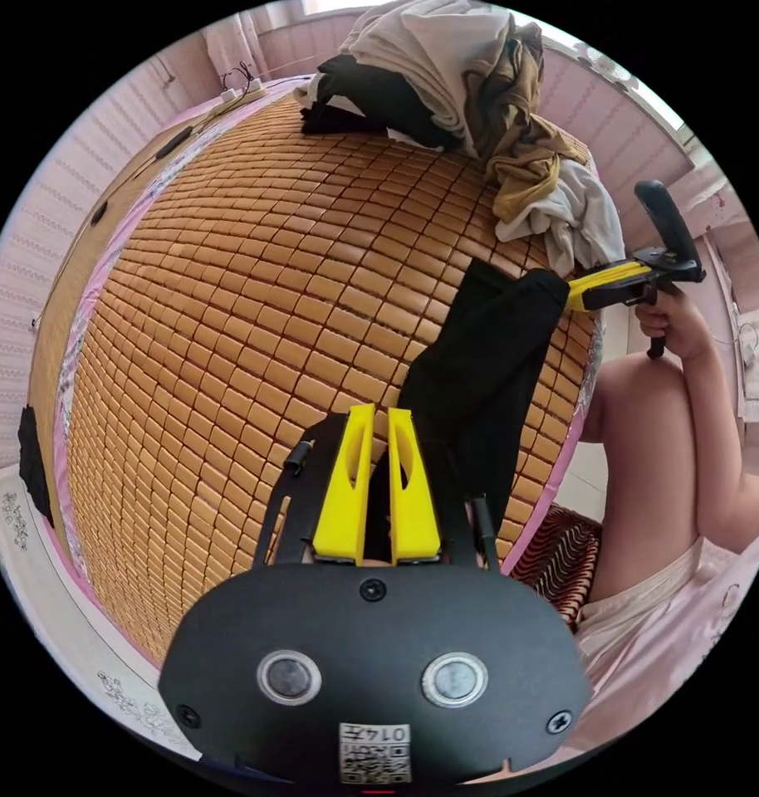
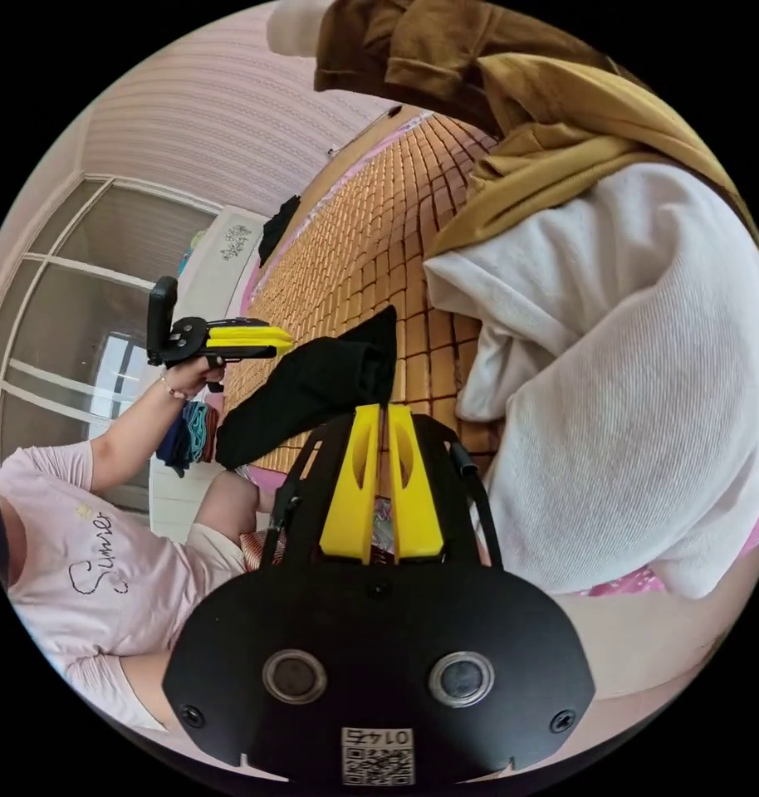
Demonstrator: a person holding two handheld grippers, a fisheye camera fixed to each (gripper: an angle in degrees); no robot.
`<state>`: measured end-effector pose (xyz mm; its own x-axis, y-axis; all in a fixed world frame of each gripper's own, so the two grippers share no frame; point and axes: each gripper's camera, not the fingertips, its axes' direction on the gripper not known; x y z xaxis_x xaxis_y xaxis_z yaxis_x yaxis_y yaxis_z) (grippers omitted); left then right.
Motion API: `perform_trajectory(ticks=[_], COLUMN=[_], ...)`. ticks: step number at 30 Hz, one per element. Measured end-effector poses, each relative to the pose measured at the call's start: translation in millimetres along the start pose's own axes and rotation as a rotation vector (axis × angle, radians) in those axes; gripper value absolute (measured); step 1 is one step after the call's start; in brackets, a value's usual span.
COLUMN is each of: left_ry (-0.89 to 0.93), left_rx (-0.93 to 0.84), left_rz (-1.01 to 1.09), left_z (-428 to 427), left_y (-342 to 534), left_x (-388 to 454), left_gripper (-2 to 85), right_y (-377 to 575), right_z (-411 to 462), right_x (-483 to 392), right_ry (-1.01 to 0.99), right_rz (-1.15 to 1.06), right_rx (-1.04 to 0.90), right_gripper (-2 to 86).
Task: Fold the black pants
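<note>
1. In the left gripper view we see the left gripper (image 1: 378, 411) with its yellow jaws nearly together, a narrow gap between them, and black cloth of the black pants (image 1: 479, 374) caught in that gap. Both jaws look pressed on the fabric.
2. The black pants stretch as a long folded band from our left gripper up to the right gripper (image 1: 575, 292), lying near the edge of the bamboo mat (image 1: 255, 290).
3. In that same view the right gripper's yellow jaws meet the far end of the pants; jaws look closed on the cloth there. A hand (image 1: 678, 320) holds its black handle.
4. In the right gripper view we see the right gripper (image 2: 382, 411), jaws almost together, tips touching the black pants (image 2: 313, 386). Cloth sits in the slit between them.
5. Same view: the left gripper (image 2: 284, 338), held by a hand (image 2: 188, 374), jaws look closed; its tips are just at the end of the pants.
6. The pants lie over the mat (image 2: 371, 232) edge, bunched and folded, between the two grippers.
7. A clothes pile (image 1: 454, 91) sits at the far end of the mat: white, brown and black garments. Close in the right gripper view we see a white garment (image 2: 637, 374) and a brown garment (image 2: 562, 108) just beside the pants.
8. The person's pink shirt (image 2: 89, 564) and a bare leg (image 1: 653, 465) show beside the bed.
</note>
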<state>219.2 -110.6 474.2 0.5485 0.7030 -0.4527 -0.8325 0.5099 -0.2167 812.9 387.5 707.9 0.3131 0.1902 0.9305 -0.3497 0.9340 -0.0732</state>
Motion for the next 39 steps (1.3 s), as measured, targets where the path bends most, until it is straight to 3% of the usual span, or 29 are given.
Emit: perform_trajectory(ticks=[4, 9, 14, 21, 27, 31, 35, 39], left_ry=[-0.056, -0.092, -0.088, -0.149, -0.232, -0.247, -0.223, -0.25], left_rx=[0.013, -0.028, -0.073, -0.105, 0.04, 0.11, 0.15, 0.106], left_rz=[0.009, -0.102, -0.269, -0.496, -0.937, -1.149, -1.209, -1.201], left_z=[-33, -52, -63, -82, -117, -126, -119, -99], left_y=[50, 141, 245, 403, 567, 660, 703, 724], left_x=[2, -15, -35, -51, -76, -78, -81, -92], left_gripper=[4.6, 4.2, 5.3, 6.1, 7.8, 8.2, 8.3, 8.1], right_y=[12, 19, 33, 60, 89, 121, 119, 117], right_z=[15, 59, 127, 291, 456, 576, 661, 720], right_x=[10, -1, -57, -154, -270, -335, -340, -322], right_ry=[-0.078, -0.033, 0.234, 0.397, 0.182, 0.197, 0.291, 0.38], right_rz=[-0.016, -0.108, -0.371, -0.752, -1.063, -1.306, -1.273, -1.21], right_rx=[0.149, 0.194, 0.222, 0.015, -0.19, -0.328, -0.53, -0.68], right_gripper=[3.1, 5.1, 3.8, 2.5, 4.3, 6.4, 7.8, 1.9])
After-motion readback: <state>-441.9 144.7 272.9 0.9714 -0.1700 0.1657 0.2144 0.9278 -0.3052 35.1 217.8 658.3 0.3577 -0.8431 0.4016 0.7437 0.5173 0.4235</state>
